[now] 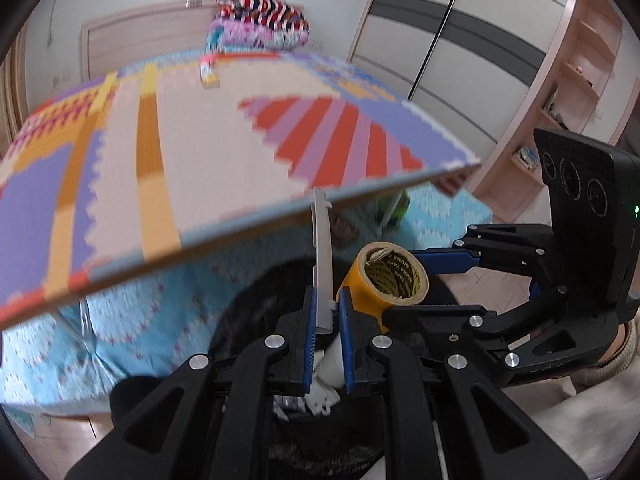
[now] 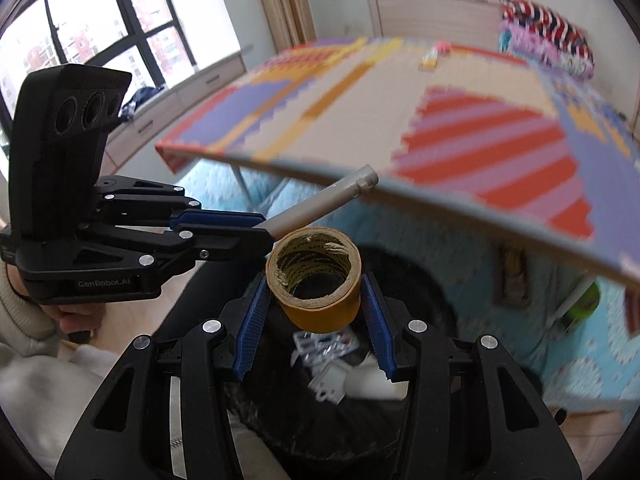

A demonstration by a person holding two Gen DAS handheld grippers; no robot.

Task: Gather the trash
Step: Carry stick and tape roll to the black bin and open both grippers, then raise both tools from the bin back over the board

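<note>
The left gripper [image 1: 329, 312] has its blue pads pressed almost together on a thin grey plastic stick [image 1: 323, 264], which juts out past the fingertips and tilts up toward the edge of the table. From the right wrist view the same stick [image 2: 320, 204] pokes out of the left gripper [image 2: 260, 228] at a slant, its far end just under the table edge.

The right gripper [image 2: 316, 300] stands about half spread, pinching a nearly spent roll of yellow tape [image 2: 316, 280] across its sides; the blue pads sit against the roll on both sides, with the cardboard core facing the camera. In the left wrist view that roll [image 1: 390, 276] hangs just right of the left claw's tips, with the right gripper [image 1: 400, 284] reaching in from the right.

Directly beneath both claws is a black trash bag [image 2: 420, 280], its mouth open. Inside it lie a blister pack [image 2: 324, 346] and white plastic bits [image 2: 348, 384].

Beyond the claws is a table with a colourful patterned top [image 1: 192, 140], and behind that a bed with a blue cover [image 2: 460, 224]. A hand [image 2: 72, 316] in a pale sleeve grips the left handle, off to the left of the right claw.
</note>
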